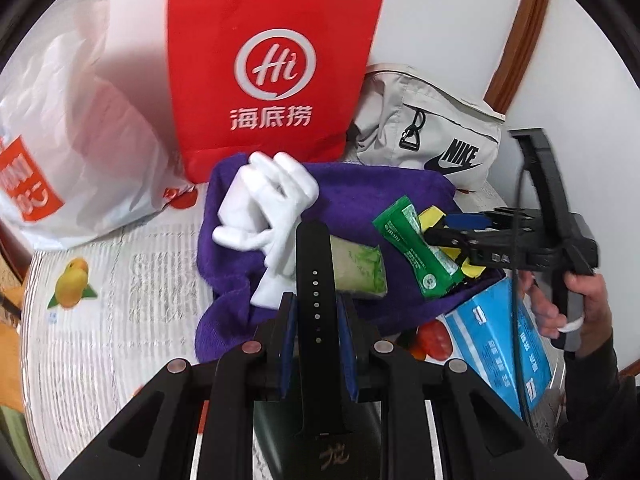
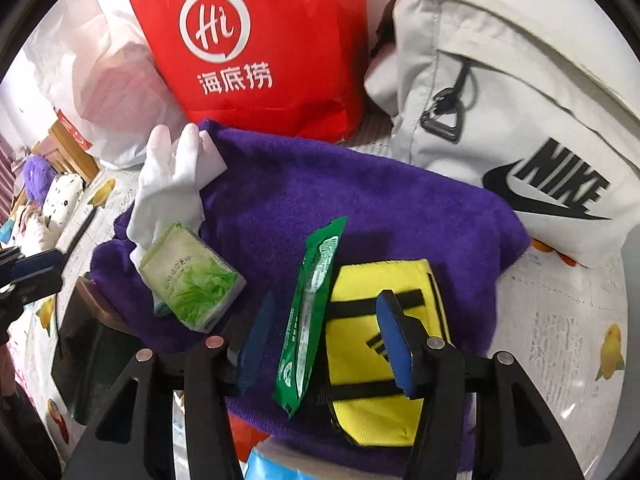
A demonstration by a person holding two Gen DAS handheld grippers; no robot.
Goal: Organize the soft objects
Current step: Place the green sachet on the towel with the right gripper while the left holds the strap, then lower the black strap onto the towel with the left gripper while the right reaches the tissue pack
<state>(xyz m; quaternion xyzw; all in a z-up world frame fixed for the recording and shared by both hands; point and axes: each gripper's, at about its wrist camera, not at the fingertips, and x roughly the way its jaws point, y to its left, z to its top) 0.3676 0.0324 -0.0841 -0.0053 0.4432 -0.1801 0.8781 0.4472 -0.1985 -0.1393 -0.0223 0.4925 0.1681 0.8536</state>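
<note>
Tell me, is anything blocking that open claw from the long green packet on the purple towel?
Nothing visible does. The right gripper is open, with the green packet lying between its blue pads on the purple towel. The yellow pouch sits right beside the packet, under the right-hand pad, so it might get pinched too.

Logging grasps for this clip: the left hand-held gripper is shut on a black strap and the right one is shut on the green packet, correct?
Not quite. In the right wrist view the right hand-held gripper is open around the green packet. The left hand-held gripper is shut on the black strap.
</note>
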